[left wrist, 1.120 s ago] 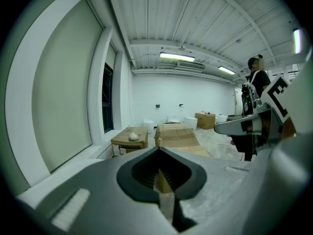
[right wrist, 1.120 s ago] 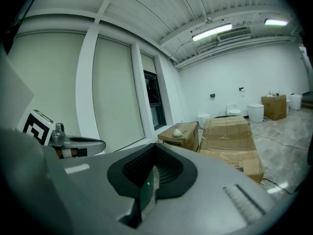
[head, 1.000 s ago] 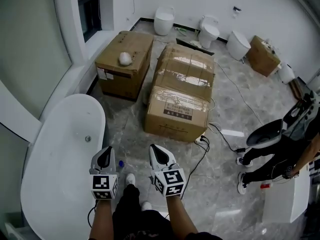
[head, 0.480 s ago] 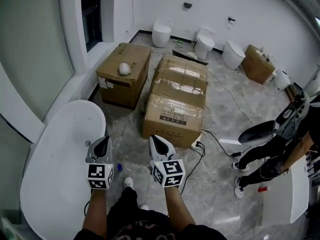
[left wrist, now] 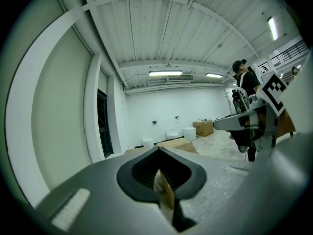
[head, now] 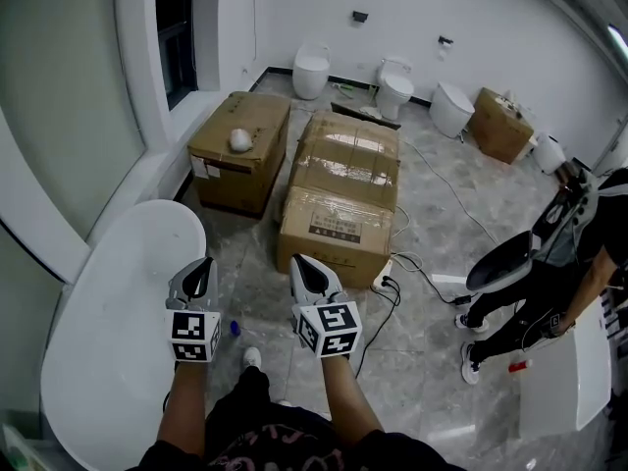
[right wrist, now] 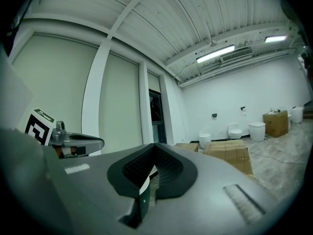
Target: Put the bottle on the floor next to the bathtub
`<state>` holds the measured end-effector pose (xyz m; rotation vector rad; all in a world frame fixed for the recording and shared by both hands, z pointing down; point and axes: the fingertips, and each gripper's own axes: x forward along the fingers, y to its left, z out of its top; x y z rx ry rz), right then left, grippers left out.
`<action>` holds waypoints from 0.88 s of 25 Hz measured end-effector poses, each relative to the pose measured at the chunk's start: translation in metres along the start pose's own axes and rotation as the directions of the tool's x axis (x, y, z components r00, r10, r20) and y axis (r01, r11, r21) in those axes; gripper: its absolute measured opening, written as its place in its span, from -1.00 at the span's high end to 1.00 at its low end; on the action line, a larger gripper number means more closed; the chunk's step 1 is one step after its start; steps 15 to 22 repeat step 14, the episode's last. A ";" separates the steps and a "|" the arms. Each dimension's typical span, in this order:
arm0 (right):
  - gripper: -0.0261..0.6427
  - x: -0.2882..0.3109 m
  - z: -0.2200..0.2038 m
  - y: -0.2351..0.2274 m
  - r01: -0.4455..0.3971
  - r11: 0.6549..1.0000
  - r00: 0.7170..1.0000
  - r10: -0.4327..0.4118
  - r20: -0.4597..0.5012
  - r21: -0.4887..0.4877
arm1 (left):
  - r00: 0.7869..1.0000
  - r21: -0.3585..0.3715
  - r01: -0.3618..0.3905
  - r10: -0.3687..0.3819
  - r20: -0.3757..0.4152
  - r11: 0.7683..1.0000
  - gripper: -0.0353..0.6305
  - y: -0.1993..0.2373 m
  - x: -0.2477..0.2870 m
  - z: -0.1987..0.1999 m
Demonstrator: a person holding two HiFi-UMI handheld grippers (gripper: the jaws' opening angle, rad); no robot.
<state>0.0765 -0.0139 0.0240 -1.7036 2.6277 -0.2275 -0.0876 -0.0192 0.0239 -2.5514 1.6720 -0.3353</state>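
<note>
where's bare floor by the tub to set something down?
Bare strip of floor between the bathtub rim and the nearest cardboard box, just ahead of the left tongs. Crowded nearer the feet: a small blue object and a shoe. Right of the box: a power strip.

No readable text anywhere, tbh. Front cardboard box (head: 337,234), frame centre: printed label on top face, dark lines, too small to read. Left cardboard box (head: 238,150), upper left: white sticker on near side, print illegible. Cubes on left gripper (head: 198,275) and right gripper (head: 306,271): black-and-white square marker patterns only, no letters or numbers.
</note>
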 end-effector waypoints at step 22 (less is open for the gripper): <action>0.89 -0.025 -0.001 -0.009 0.015 1.000 1.000 -0.015 0.000 0.006 | 1.000 -0.008 -0.003 0.003 0.014 1.000 0.89 -0.019 -0.012 0.007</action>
